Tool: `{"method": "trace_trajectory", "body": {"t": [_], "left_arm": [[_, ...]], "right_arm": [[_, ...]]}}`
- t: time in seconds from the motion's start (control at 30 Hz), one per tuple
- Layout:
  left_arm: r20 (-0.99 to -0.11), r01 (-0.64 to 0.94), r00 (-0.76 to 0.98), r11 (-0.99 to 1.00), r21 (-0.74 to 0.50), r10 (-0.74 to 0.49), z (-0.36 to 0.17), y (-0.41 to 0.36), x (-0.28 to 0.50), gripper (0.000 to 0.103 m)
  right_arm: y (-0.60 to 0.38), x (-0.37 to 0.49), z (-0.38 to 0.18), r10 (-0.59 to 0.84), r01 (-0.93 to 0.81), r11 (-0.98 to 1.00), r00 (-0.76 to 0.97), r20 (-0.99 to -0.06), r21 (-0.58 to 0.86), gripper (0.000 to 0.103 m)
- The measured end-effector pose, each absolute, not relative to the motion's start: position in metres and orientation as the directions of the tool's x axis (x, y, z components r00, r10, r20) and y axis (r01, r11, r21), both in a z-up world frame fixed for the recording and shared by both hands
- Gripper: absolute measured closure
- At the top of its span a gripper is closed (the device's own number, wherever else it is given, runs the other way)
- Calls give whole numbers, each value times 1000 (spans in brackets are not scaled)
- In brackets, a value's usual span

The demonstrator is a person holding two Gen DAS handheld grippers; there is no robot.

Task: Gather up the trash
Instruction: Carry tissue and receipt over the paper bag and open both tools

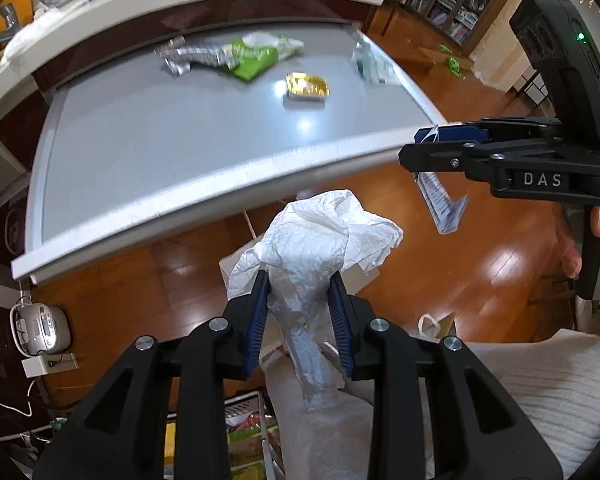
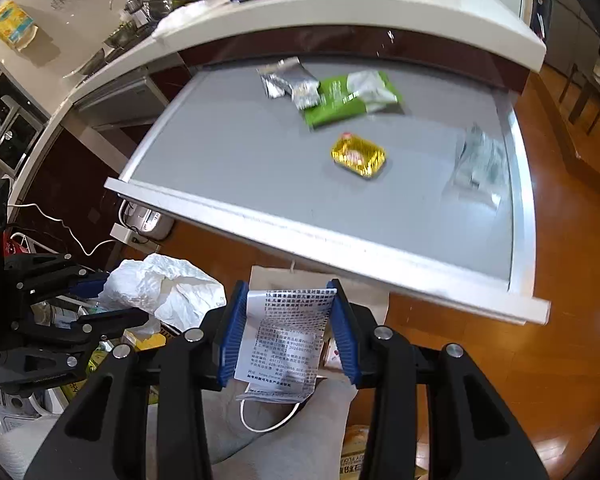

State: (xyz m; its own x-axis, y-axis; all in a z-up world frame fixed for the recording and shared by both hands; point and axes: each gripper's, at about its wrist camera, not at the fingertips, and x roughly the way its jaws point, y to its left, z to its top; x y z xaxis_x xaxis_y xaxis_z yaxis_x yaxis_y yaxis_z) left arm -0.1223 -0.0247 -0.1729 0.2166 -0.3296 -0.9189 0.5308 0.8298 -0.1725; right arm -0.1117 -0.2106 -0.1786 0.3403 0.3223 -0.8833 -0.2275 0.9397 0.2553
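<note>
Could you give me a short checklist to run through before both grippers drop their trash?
1. Left gripper shut on the tissue: ok.
2. Right gripper shut on the printed wrapper: ok.
3. Both loads off the table and over the floor side: ok.
4. Paper bag below the right gripper, mouth open: cannot tell, mostly hidden.
5. Grippers apart from each other: ok.
6. Table cleared: not ok; the green packet, foil wrapper, gold tray and clear wrapper remain.
</note>
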Motion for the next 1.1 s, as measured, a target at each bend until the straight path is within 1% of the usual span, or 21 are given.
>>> {"method": "trace_trajectory", "body": {"t": [0.13,0.6,0.87,1.1], "left_arm": [[-934,540,203,830,-144,-294,-190,-28,-124,72],[-971,490,121,863,-124,-208,-264,-30,-107,72],[-979,492,86,862,-121,-186,-286,-34,-104,72],[-981,495,68,860,-126,-182,-293,-40,-102,72]], "right_arm": [[-210,-113,-199,316,-213,942,314,-895,258,63],[-190,-94,-261,272,-226,949,238,-932,220,63],[-181,-92,-275,249,-249,949,217,-944,193,63],[-180,-91,-283,227,-247,953,202,-953,175,63]]}}
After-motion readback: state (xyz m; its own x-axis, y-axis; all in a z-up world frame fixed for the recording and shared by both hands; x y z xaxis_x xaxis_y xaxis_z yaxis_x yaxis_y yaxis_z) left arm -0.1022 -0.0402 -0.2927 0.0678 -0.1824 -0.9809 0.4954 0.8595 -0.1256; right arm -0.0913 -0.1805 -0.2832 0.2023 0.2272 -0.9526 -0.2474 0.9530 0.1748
